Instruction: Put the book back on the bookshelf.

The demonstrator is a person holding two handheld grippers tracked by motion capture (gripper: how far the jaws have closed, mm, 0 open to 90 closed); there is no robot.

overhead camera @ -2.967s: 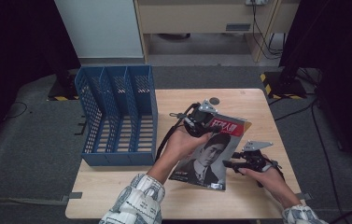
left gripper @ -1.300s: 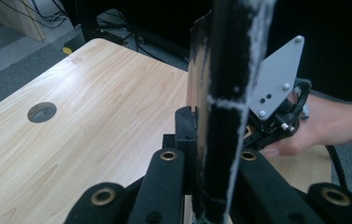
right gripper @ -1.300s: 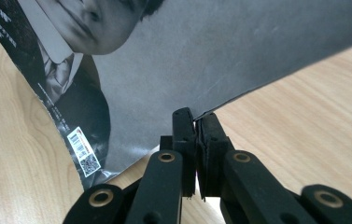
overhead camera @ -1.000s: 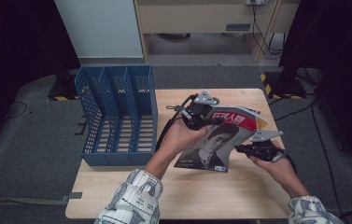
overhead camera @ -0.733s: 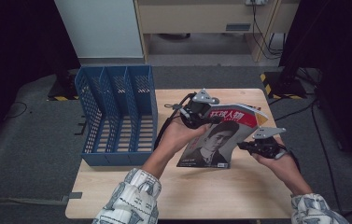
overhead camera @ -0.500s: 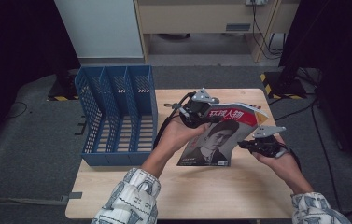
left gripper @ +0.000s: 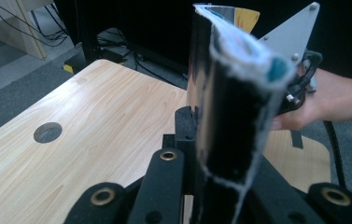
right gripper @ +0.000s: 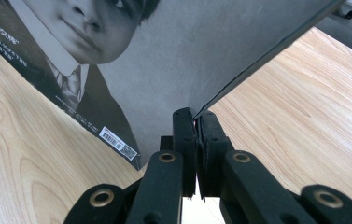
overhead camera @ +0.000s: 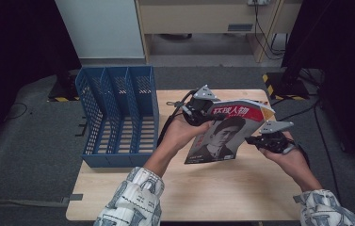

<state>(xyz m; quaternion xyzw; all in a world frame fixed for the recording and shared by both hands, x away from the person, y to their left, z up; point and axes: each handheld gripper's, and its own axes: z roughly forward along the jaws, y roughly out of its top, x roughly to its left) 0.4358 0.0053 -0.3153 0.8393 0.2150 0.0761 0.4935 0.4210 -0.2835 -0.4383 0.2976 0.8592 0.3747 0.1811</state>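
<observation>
Magazine (overhead camera: 224,134) up off the surface (overhead camera: 222,188), tilted on edge, pinched at both ends. Left gripper (overhead camera: 197,109) clamped on its top corner at ten o'clock, right gripper (overhead camera: 259,140) clamped on the edge at three. Blue file rack (overhead camera: 116,117) well apart at nine o'clock.

Left gripper (overhead camera: 202,109) clamped shut, raised, right gripper (overhead camera: 265,140) clamped shut, lower

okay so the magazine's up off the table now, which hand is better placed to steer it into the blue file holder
Left, probably. The left tool is shut on the magazine at the edge nearest the blue file holder. The right tool pinches the far edge, with the magazine between it and the holder.
</observation>
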